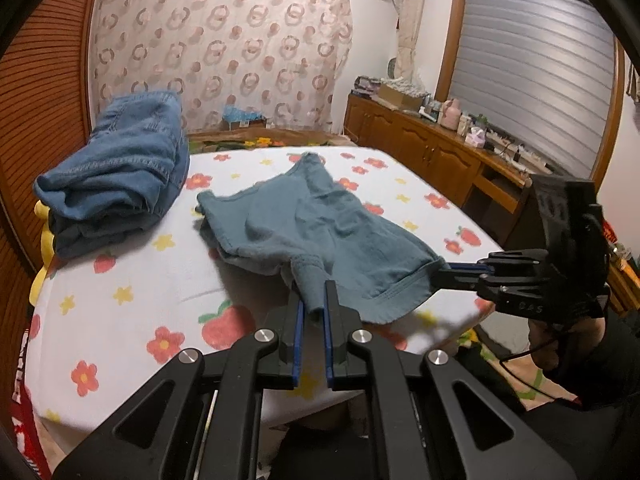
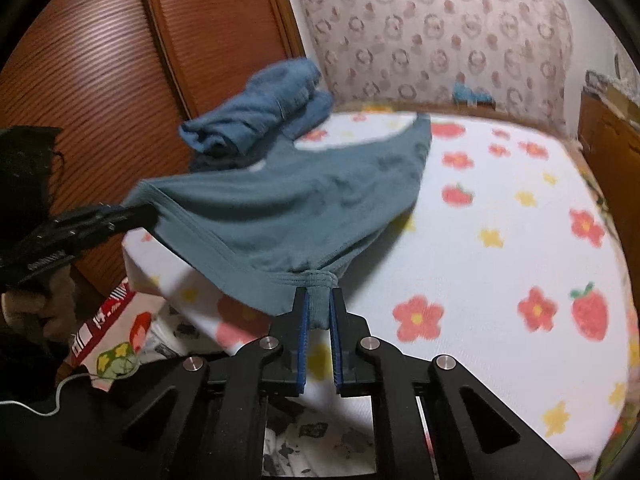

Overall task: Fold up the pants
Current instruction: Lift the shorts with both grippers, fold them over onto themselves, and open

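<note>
Holding the teal pants [image 1: 320, 220] by their near hem, you've got both tools clamped on: your left gripper [image 1: 314, 304] pinches a bunched bit of fabric dead ahead of its own fingers, and your right gripper [image 2: 320, 300] grips the hem's other end the same way. The garment stretches out beyond both tips, near edge lifted, the far part lying rumpled on the flower-print bedcover [image 1: 132, 280]. No clean fold shows yet, so I'd call this early: spreading or the first fold-over is yet to come. Off past your left tool sits a folded denim stack [image 1: 120, 176]. The right view is smeared, so the far end of the pants is hard to read, and what lies under the cloth is hidden.
</note>
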`<action>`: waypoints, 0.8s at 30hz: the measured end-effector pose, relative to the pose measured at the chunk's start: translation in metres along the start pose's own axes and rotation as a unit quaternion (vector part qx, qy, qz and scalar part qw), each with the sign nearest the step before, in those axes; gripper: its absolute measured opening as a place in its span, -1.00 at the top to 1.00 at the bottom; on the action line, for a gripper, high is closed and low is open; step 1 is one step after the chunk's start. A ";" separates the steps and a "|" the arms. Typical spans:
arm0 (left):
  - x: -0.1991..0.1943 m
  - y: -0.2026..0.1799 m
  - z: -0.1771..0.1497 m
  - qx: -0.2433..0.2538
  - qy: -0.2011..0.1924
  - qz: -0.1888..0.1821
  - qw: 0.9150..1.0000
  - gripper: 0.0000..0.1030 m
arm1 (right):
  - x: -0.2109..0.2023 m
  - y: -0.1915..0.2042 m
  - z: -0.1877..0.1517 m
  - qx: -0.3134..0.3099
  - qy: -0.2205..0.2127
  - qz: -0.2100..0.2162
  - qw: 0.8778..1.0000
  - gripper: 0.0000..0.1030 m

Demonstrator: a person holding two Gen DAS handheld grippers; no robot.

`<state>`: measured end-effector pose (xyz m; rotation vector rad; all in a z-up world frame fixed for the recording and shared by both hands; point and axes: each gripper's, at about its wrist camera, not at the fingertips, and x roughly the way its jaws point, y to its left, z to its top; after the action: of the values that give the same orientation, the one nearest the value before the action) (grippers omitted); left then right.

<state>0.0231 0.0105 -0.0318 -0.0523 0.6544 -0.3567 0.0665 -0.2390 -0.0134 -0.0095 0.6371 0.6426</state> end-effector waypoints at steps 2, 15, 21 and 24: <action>-0.005 -0.003 0.006 0.005 -0.011 0.003 1.000 0.83 | -0.011 0.002 0.007 -0.004 -0.016 0.001 1.000 0.82; -0.035 -0.010 0.028 0.017 -0.051 -0.002 0.999 0.83 | -0.067 0.015 0.023 -0.035 -0.079 0.007 0.996 0.83; -0.016 -0.001 0.036 0.017 -0.044 0.005 0.999 0.83 | -0.060 0.011 0.029 -0.035 -0.077 -0.004 0.996 0.83; 0.003 0.011 0.041 0.011 -0.034 0.018 0.999 0.83 | -0.044 0.002 0.037 -0.029 -0.068 -0.014 0.997 0.83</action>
<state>0.0536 0.0170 -0.0023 -0.0313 0.5841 -0.3253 0.0583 -0.2541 0.0411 -0.0288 0.4865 0.6295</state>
